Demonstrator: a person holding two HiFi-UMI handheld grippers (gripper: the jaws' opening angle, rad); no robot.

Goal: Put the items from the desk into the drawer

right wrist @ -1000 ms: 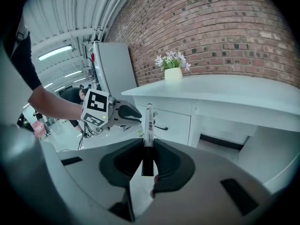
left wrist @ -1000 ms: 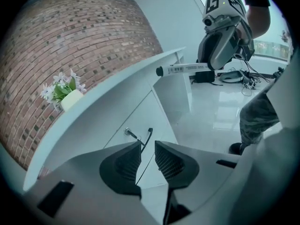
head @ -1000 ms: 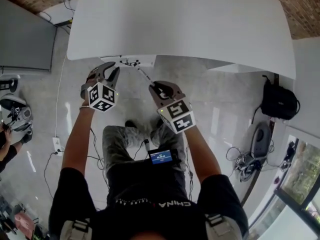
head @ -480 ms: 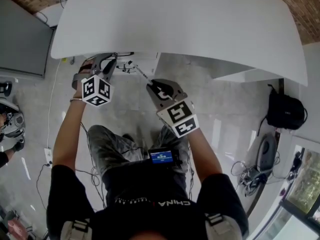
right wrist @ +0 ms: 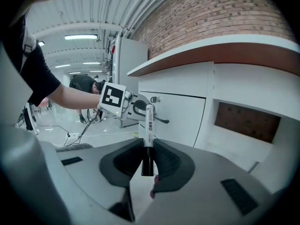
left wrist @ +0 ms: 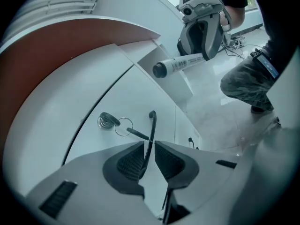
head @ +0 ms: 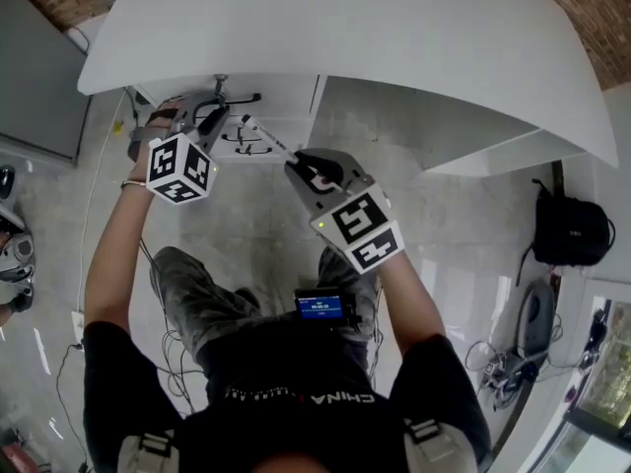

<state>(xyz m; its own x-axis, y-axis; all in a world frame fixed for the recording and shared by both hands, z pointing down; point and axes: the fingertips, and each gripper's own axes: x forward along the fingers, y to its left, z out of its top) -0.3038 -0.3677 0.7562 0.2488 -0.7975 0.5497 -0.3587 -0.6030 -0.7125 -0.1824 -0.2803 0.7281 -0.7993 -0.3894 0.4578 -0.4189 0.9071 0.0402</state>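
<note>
Under the white desk [head: 375, 28] a white drawer front [left wrist: 126, 102] carries a black handle [left wrist: 152, 125] and a lock with a key on a ring [left wrist: 108, 121]. My left gripper [left wrist: 149, 144] is shut on that handle; from the head view it sits at the drawer [head: 209, 118]. My right gripper [right wrist: 148, 146] is shut on a white marker [right wrist: 148, 121] with a black cap, pointing up toward the drawer. The marker [head: 268, 137] and right gripper [head: 308, 170] hover just right of the left gripper. In the right gripper view the left gripper [right wrist: 133, 108] is at the handle.
A second drawer front [head: 246, 144] lies below the first. Right of the drawers is an open brown recess [right wrist: 246, 121] under the desk. A black backpack [head: 572, 235] and cables [head: 503, 363] lie on the floor at right. A grey cabinet [head: 30, 77] stands at left.
The left gripper has moved forward and up to the drawer and closed on its handle. The right gripper, still holding the marker, has shifted little.
</note>
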